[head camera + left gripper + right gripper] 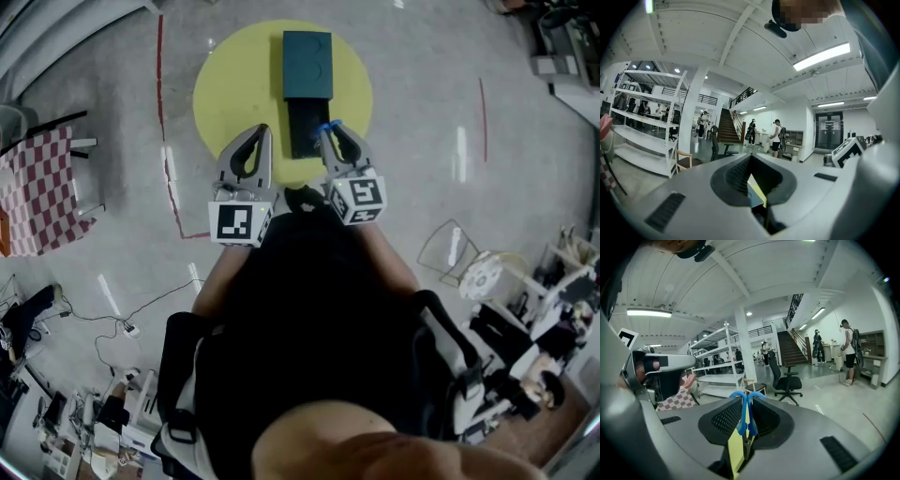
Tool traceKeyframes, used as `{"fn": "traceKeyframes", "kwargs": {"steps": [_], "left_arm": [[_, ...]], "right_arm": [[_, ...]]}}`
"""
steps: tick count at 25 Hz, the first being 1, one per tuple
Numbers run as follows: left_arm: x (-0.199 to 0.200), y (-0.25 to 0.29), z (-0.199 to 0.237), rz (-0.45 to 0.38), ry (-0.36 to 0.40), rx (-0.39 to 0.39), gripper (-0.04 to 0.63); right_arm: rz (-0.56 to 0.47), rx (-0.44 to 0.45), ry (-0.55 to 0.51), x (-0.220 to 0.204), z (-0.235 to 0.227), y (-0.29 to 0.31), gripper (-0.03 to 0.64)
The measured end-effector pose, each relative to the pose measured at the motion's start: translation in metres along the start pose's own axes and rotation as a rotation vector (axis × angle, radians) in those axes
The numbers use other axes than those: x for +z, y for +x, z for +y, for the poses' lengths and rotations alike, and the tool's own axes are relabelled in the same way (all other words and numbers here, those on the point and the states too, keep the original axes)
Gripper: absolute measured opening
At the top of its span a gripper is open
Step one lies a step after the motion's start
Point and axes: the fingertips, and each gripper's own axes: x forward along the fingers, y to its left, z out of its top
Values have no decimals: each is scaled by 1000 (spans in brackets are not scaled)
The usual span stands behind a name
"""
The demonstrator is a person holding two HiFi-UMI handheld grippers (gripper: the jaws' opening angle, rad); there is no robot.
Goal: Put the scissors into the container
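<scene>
A dark teal container [307,61] lies on the round yellow table [225,84], with a black open part [306,127] reaching toward me. My right gripper [330,134] hovers at the near end of that black part, shut on scissors whose blue handles [328,125] poke out at the tips. In the right gripper view the blue scissors [744,411] stand upright between the jaws of the right gripper [745,399]. My left gripper [263,136] hangs over the table's near left part, shut with nothing in it; in its own view the left gripper [751,160] shows only yellow table [758,193] below.
A red-and-white checkered seat [37,187] stands at the left. Red tape [164,112] runs along the floor left of the table. A wire frame [450,248] and cluttered equipment [525,319] sit at the right. Cables [112,323] lie on the floor lower left.
</scene>
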Motion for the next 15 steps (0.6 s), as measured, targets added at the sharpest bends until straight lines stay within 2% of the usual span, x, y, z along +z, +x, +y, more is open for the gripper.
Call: {"fn": "traceKeyframes", "kwargs": {"steps": [7, 15], "left_arm": [[-7, 14, 3, 16, -17, 14, -8], [-9, 27, 3, 24, -16, 13, -8]], "right_arm": [[77, 16, -16, -28, -12, 26, 69], [171, 34, 15, -54, -17, 54, 67]]}}
